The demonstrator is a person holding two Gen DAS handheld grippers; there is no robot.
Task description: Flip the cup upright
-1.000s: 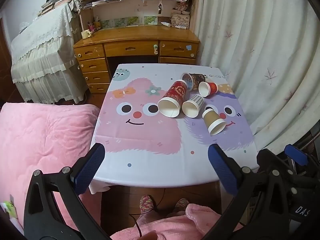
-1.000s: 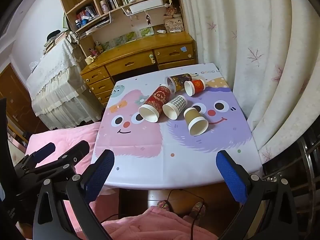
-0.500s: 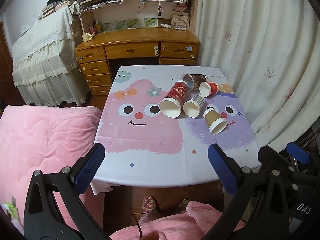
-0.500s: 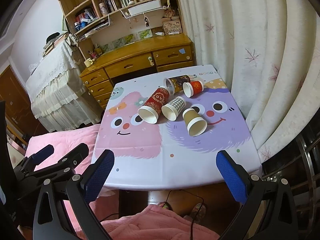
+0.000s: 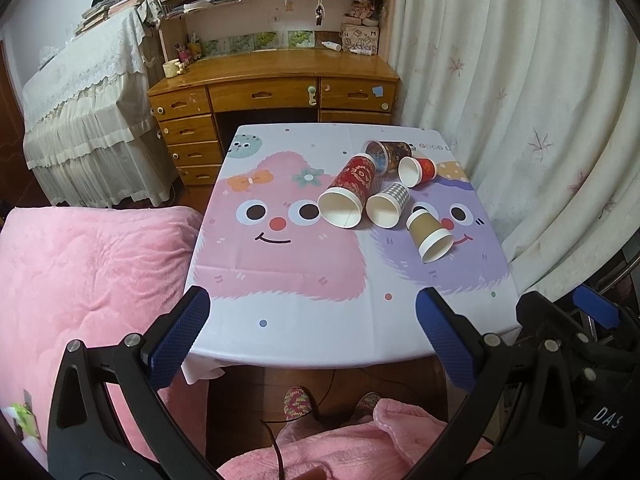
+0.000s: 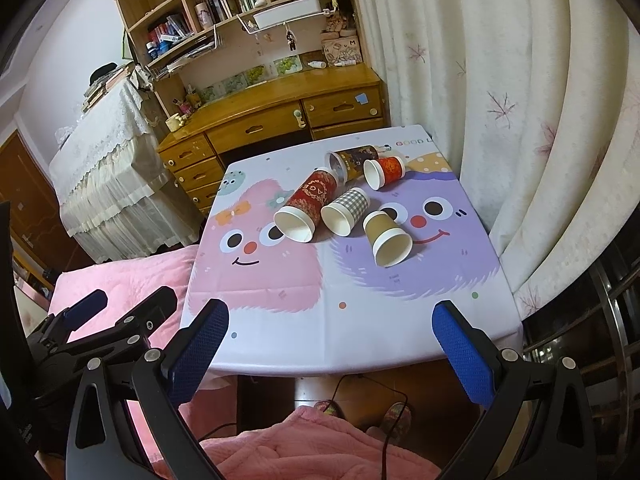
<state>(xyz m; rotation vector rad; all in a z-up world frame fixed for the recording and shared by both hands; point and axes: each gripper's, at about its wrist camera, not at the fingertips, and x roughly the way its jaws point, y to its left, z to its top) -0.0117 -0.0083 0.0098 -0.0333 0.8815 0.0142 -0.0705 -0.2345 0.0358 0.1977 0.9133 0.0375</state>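
Observation:
Several paper cups lie on their sides on the far right of the table [image 5: 280, 312]: a tall red cup [image 5: 350, 192] [image 6: 306, 206], a checked cup [image 5: 389, 204] [image 6: 345, 212], a tan cup [image 5: 430, 232] [image 6: 386, 236], a small red cup [image 5: 416, 170] [image 6: 382, 172] and a dark patterned cup [image 5: 386, 152] [image 6: 352, 160]. My left gripper [image 5: 312, 336] is open and empty, held before the table's near edge. My right gripper [image 6: 330, 344] is open and empty at the near edge too.
A cartoon tablecloth covers the table [image 6: 280, 320]. A pink quilt [image 5: 80, 272] lies to the left. A white curtain [image 5: 540, 120] hangs close on the right. A wooden desk [image 5: 276, 84] stands behind the table. The person's feet [image 5: 298, 400] show below.
Both grippers have edged slightly closer to the table and stayed open. The cups have not moved.

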